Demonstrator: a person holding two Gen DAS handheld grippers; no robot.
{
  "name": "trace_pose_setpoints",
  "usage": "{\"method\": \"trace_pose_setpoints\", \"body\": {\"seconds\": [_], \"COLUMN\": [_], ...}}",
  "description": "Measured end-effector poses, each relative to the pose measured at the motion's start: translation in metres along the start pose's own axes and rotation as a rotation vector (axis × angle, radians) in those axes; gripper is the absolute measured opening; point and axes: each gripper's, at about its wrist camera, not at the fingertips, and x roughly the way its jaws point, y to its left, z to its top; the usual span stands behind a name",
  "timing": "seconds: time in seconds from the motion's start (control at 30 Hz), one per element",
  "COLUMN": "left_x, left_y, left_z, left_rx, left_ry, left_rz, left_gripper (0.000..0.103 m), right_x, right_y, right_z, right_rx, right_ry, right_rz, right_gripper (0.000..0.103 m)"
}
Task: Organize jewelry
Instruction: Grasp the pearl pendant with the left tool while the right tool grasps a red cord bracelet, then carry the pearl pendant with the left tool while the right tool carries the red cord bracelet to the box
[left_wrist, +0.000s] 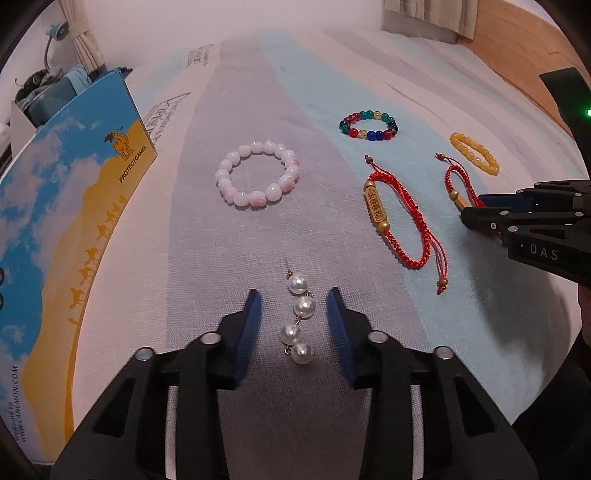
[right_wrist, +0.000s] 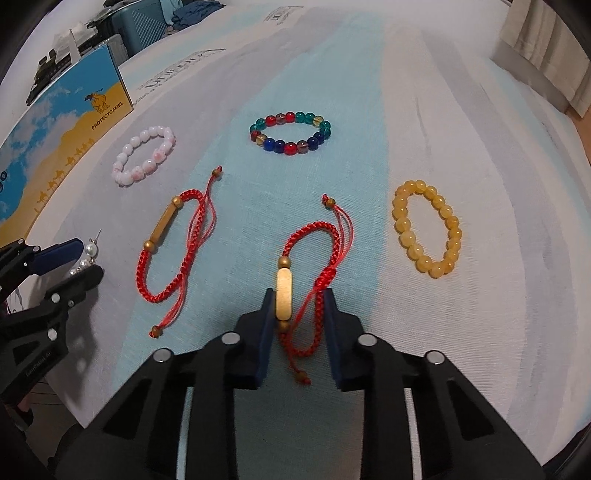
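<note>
A pearl earring (left_wrist: 300, 318) lies on the cloth between the open fingers of my left gripper (left_wrist: 294, 301); it also shows in the right wrist view (right_wrist: 86, 258). My right gripper (right_wrist: 298, 297) is open around a red cord bracelet with a gold bar (right_wrist: 285, 291), its left finger touching the bar. In the left wrist view this bracelet (left_wrist: 458, 184) lies at the right gripper's tips (left_wrist: 471, 208). A second red cord bracelet (right_wrist: 173, 243) lies between both grippers. A pink bead bracelet (left_wrist: 258, 173), a multicolour bead bracelet (right_wrist: 290, 133) and a yellow bead bracelet (right_wrist: 428, 229) lie further off.
A blue and yellow "PROTECTCAMEL" box (left_wrist: 66, 206) stands along the left edge of the striped cloth (left_wrist: 258, 236). A suitcase and clutter (right_wrist: 122, 26) sit behind it. A wooden edge (left_wrist: 517, 48) lies at the far right.
</note>
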Motion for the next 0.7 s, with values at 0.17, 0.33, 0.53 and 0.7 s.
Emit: {"method": "trace_pose_setpoints", "body": {"seconds": [0.17, 0.33, 0.53, 0.7], "left_x": [-0.003, -0.007, -0.012, -0.022], "left_y": [0.003, 0.006, 0.009, 0.010], "left_z": [-0.001, -0.002, 0.001, 0.006], "left_rx": [-0.009, -0.013, -0.017, -0.017], "left_ry": [0.010, 0.010, 0.003, -0.013], "left_rz": [-0.004, -0.006, -0.001, 0.004], "left_gripper": [0.011, 0.011, 0.011, 0.011], "right_x": [-0.002, -0.006, -0.015, -0.024], "right_y": [-0.003, -0.007, -0.011, -0.012], "right_z": [0.001, 0.002, 0.003, 0.004], "right_rx": [0.011, 0.028, 0.034, 0.034], "right_ry": [0.005, 0.000, -0.019, -0.034], "right_rz": [0.002, 0.006, 0.006, 0.005], "right_gripper": [0.015, 0.013, 0.013, 0.013]}}
